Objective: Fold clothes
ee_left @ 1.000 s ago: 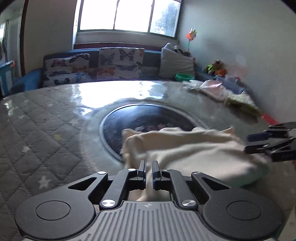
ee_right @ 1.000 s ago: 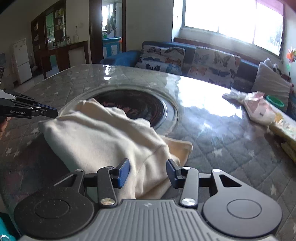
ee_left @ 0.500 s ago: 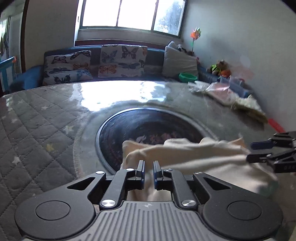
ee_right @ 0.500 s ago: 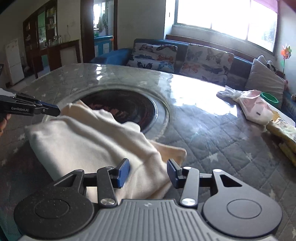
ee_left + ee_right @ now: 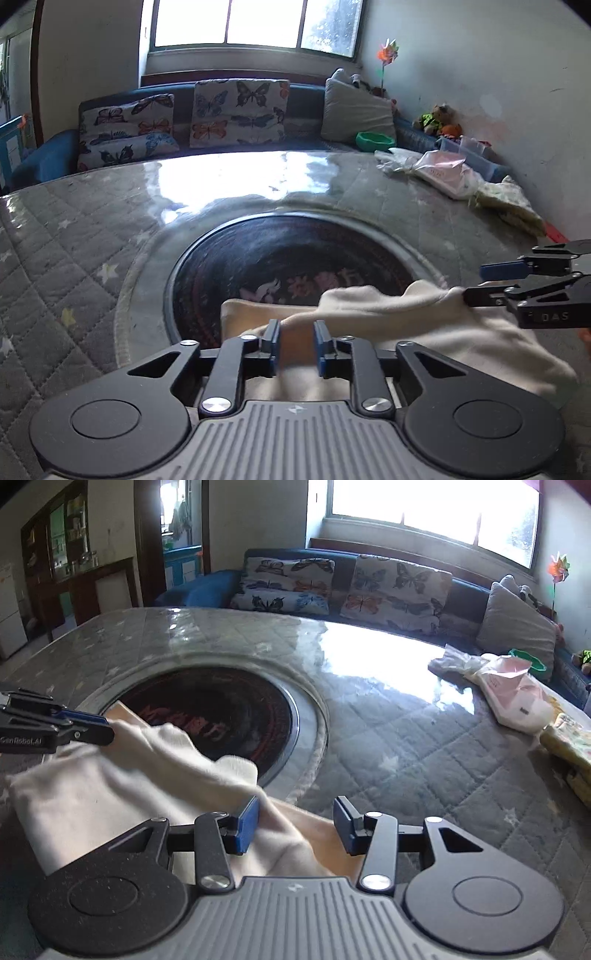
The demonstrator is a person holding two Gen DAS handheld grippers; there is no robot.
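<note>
Cream garment (image 5: 424, 325) lying bunched on grey quilted table (image 5: 74, 236), partly over the dark round inset (image 5: 288, 251) at table centre; lower edge cut off behind both gripper bodies. Left gripper (image 5: 295, 345): jaws just opened a little, now a narrow gap with cloth lying between, pads apparently not pressing it. Right gripper (image 5: 295, 825): jaws parted wider, garment fold passing under and between them, left pad touching fabric, right pad clear; no grip visible. From the right wrist view, left gripper's tips at the garment's far corner; whether touching, hard to tell.

Containers: green bowl (image 5: 375, 140) on blue sofa (image 5: 51, 158), contents not visible. Clear plastic box (image 5: 467, 147) by the wall, contents unreadable. Pink plastic bag (image 5: 513, 698) on table's far edge, contents unclear. Yellowish folded cloth (image 5: 506, 203) beside it, cut off at frame edge in right view.

Red lettering in the inset blurred, unreadable. Garment type not discernible.
</note>
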